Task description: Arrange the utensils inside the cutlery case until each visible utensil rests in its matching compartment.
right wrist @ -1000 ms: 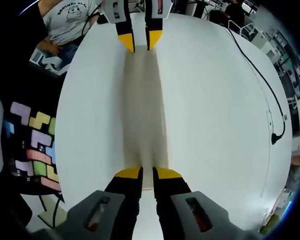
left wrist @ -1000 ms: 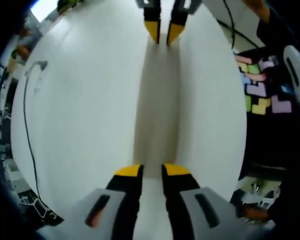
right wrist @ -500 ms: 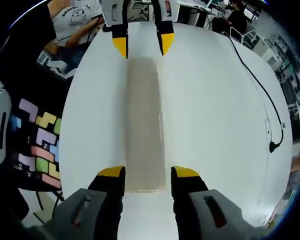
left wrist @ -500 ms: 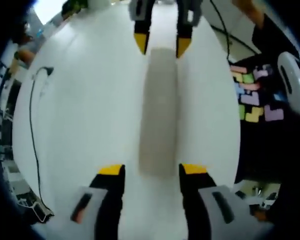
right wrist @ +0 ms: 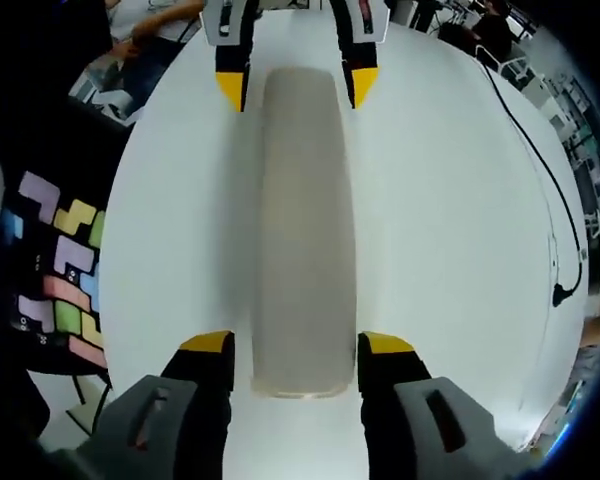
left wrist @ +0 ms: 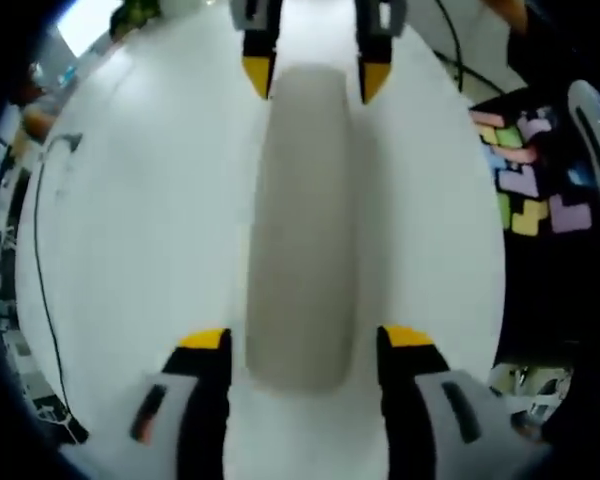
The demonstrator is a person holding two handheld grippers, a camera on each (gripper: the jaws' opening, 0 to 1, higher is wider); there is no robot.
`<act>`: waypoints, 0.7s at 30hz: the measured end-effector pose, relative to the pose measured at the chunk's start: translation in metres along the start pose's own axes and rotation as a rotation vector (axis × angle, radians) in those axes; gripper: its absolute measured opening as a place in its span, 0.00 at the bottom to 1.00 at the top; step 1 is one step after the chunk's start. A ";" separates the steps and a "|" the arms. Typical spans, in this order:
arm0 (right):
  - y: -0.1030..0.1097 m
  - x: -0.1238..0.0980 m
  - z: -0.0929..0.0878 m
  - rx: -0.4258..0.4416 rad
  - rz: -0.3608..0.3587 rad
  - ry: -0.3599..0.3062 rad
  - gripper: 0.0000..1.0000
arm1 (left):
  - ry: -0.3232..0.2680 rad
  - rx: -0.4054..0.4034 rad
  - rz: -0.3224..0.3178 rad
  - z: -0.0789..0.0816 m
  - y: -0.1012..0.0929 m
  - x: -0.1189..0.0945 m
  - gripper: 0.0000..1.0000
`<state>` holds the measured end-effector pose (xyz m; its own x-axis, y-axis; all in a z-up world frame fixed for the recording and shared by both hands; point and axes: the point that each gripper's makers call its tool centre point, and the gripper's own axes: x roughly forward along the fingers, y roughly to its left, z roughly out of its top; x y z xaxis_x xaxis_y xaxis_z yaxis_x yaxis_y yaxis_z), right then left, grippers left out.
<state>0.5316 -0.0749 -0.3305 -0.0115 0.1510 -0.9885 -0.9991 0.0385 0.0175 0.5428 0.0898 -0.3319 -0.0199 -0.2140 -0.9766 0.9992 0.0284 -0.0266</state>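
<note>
The closed cutlery case (left wrist: 302, 225) lies on the white desk (left wrist: 150, 220), long axis spanning both open tongs, left tongs (left wrist: 305, 340) and right tongs (right wrist: 296, 345) straddling opposite ends.

The cutlery case (left wrist: 302, 230) is soft with blur in the left gripper view, and in the right gripper view (right wrist: 304, 230) its closed lid hides whatever lies inside, so no utensil or compartment can be made out. Beyond the case's far end, the other gripper (its yellow-tipped jaws alone reach in) is cut off by the top edge in both views. A black cable (right wrist: 540, 170) beside the case runs off the table edge, its end too small to tell
</note>
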 end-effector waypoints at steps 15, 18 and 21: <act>-0.003 0.004 0.003 0.001 -0.018 0.008 0.47 | 0.053 0.008 0.022 0.001 -0.001 0.000 0.53; -0.001 0.004 0.002 0.007 -0.021 0.015 0.47 | 0.066 0.010 0.022 0.002 -0.002 0.000 0.52; 0.003 0.003 0.002 -0.005 -0.019 0.026 0.43 | 0.079 0.019 0.022 0.003 -0.004 -0.001 0.48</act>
<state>0.5289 -0.0722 -0.3333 0.0064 0.1245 -0.9922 -0.9993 0.0361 -0.0019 0.5389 0.0869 -0.3303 -0.0002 -0.1361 -0.9907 0.9999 0.0138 -0.0021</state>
